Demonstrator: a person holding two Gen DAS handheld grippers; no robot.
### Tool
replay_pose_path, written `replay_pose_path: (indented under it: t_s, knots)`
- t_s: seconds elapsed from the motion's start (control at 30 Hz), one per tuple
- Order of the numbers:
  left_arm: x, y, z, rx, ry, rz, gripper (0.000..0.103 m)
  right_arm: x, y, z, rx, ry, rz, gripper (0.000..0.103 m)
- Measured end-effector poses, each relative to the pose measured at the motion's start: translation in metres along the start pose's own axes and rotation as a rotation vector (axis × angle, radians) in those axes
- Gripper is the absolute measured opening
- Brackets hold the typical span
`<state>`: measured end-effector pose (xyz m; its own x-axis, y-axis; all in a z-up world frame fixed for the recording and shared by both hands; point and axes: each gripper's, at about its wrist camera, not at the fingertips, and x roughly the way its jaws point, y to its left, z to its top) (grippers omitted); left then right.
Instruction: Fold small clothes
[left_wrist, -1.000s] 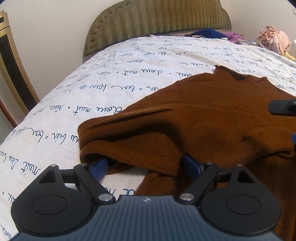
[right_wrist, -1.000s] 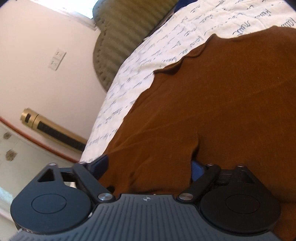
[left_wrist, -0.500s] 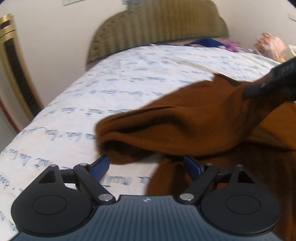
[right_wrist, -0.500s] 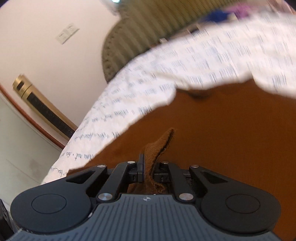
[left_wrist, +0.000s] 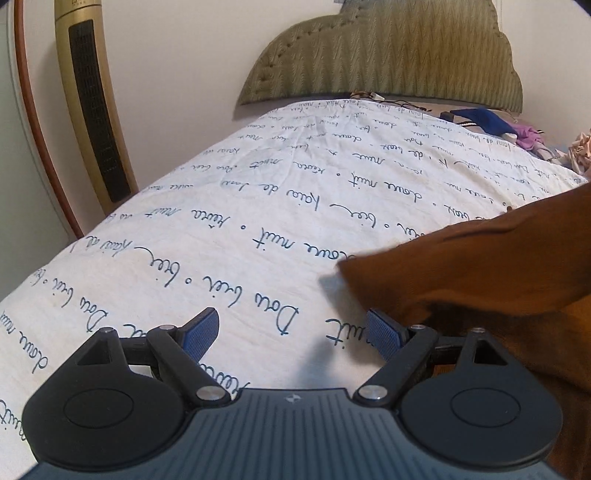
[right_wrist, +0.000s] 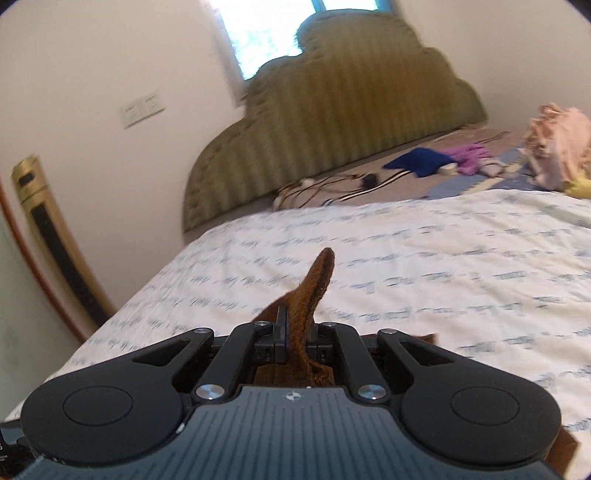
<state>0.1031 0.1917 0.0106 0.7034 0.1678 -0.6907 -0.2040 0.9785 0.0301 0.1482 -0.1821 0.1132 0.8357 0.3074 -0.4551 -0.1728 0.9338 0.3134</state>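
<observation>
Right now my right fingers (right_wrist: 295, 338) are pinched tight on an edge of the brown sweater (right_wrist: 312, 291), a strip of it sticking up past the tips, over the bed (right_wrist: 424, 266). My left fingers (left_wrist: 293, 334) stand wide with nothing between them, above the printed sheet (left_wrist: 229, 229). Just beside the left pair's right pad, the sweater (left_wrist: 480, 266) bulges in a lifted fold. Headboard (right_wrist: 332, 122) ahead.

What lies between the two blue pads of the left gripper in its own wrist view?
Between the left gripper pads lies only the script-printed bedcover. The brown garment sits beside the right-hand pad, not between them.
</observation>
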Motion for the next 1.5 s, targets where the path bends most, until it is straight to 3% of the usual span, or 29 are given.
replay_pose_path:
  t_s: [0.3, 0.63, 0.77, 0.87, 1.0, 1.1, 1.23, 1.27, 1.33, 1.43, 1.5]
  knots:
    - [-0.003, -0.023, -0.003, 0.039, 0.006, -0.038, 0.087, -0.027, -0.076, -0.015, 0.1, -0.022, -0.139, 0.011]
    - [-0.007, -0.047, -0.008, 0.094, 0.017, -0.072, 0.087, -0.022, -0.136, -0.071, 0.221, 0.07, -0.233, 0.011]
    - [-0.01, -0.057, -0.011, 0.115, 0.019, -0.081, 0.087, -0.017, -0.15, -0.086, 0.25, 0.103, -0.306, 0.02]
    - [-0.011, -0.063, -0.012, 0.131, 0.02, -0.089, 0.087, -0.022, -0.15, -0.093, 0.235, 0.097, -0.333, 0.035]
    - [-0.011, -0.069, -0.015, 0.139, 0.027, -0.095, 0.087, -0.033, -0.133, -0.094, 0.129, 0.055, -0.38, 0.05]
    - [-0.011, -0.074, -0.018, 0.147, 0.032, -0.1, 0.087, -0.034, -0.115, -0.097, 0.034, 0.063, -0.344, 0.064]
    - [-0.012, -0.078, -0.021, 0.161, 0.031, -0.097, 0.087, -0.021, -0.099, -0.111, -0.037, 0.144, -0.295, 0.07]
    - [-0.012, -0.078, -0.021, 0.161, 0.033, -0.097, 0.087, -0.015, -0.097, -0.114, -0.048, 0.172, -0.305, 0.075]
    - [-0.012, -0.077, -0.022, 0.161, 0.036, -0.097, 0.087, -0.007, -0.098, -0.12, -0.062, 0.208, -0.357, 0.077]
    - [-0.013, -0.077, -0.024, 0.164, 0.038, -0.094, 0.087, -0.01, -0.096, -0.127, -0.084, 0.207, -0.409, 0.08]
    - [-0.012, -0.077, -0.025, 0.165, 0.042, -0.094, 0.087, -0.016, -0.093, -0.129, -0.089, 0.193, -0.403, 0.088]
